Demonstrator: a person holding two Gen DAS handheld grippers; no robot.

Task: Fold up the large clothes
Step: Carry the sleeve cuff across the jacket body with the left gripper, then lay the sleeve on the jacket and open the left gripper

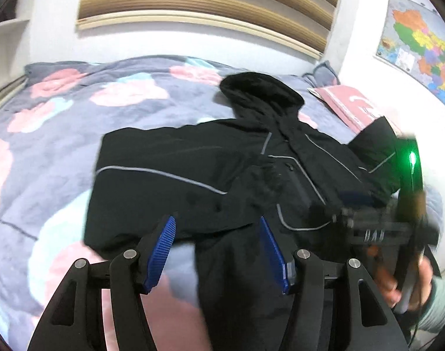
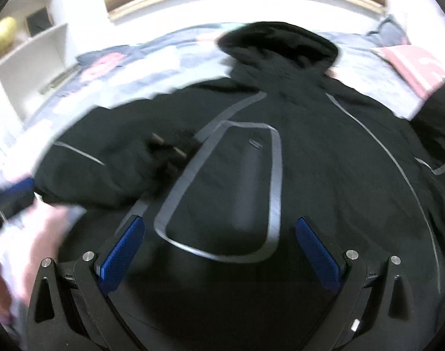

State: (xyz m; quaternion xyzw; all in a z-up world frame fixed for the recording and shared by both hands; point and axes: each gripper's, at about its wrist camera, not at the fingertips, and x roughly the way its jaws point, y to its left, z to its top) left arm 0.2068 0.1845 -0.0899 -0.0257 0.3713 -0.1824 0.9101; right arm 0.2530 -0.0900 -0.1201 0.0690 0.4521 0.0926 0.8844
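Observation:
A black hooded jacket (image 1: 199, 169) with grey piping lies on the bed, hood (image 1: 260, 90) toward the headboard, one sleeve folded across its front. My left gripper (image 1: 216, 222) is open and empty, just above the jacket's near left edge. My right gripper (image 2: 219, 225) is open and empty, low over the jacket's chest (image 2: 237, 181), where a grey-outlined panel shows. In the left wrist view the right gripper (image 1: 348, 216) appears blurred at the jacket's right side, held by a hand. The left gripper's blue pad (image 2: 14, 187) shows at the right wrist view's left edge.
The bed has a grey quilt with pink flowers (image 1: 61, 122). A pink pillow (image 1: 348, 102) lies at the far right by the wall. A wooden slatted headboard (image 1: 208, 3) stands behind. A map (image 1: 418, 49) hangs on the right wall. White shelves (image 2: 29, 35) stand to the left.

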